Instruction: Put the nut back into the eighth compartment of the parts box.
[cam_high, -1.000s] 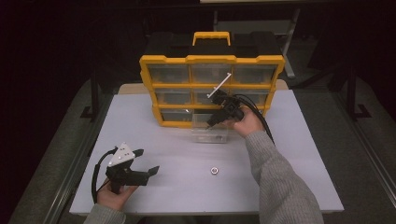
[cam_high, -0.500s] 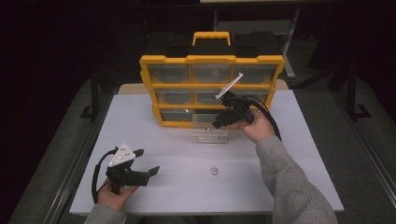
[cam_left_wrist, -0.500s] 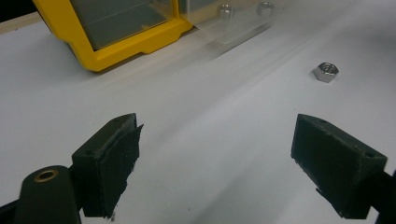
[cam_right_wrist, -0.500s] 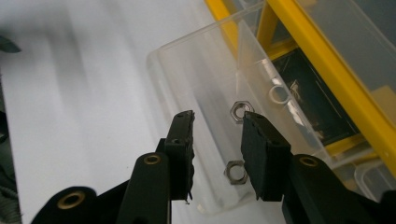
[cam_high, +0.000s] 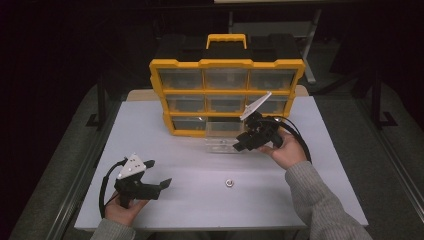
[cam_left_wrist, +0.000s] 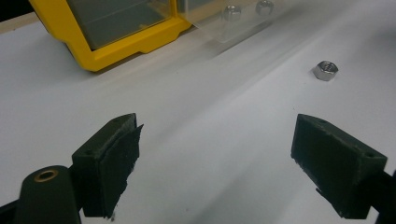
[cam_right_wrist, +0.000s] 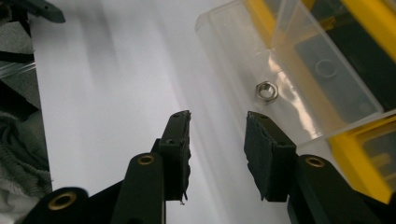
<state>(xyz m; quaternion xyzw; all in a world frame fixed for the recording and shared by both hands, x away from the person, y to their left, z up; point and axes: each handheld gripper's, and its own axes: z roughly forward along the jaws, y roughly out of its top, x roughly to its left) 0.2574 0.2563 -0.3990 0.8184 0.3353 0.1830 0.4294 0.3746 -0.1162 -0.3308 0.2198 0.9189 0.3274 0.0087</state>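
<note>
A yellow organiser (cam_high: 225, 75) with clear drawers stands at the back of the white table. One clear drawer (cam_high: 222, 134) is pulled out in front of its bottom row and holds a nut (cam_right_wrist: 266, 90). My right gripper (cam_high: 243, 142) sits at the drawer's right end. In the right gripper view its jaws (cam_right_wrist: 217, 121) stand a little apart over bare table and have just been opening, with nothing between them. A loose nut (cam_high: 229, 183) lies on the table. My left gripper (cam_high: 159, 173) hovers open at the front left, the loose nut (cam_left_wrist: 325, 70) ahead of it.
The white table (cam_high: 310, 200) has bare room at the front and on both sides. A cable loops from each gripper. Dark floor and metal frames surround the table.
My right hand and gripper have shifted to the right and a little nearer the person, along the clear drawer's front. The left gripper, the drawer and the loose nut have stayed put.
</note>
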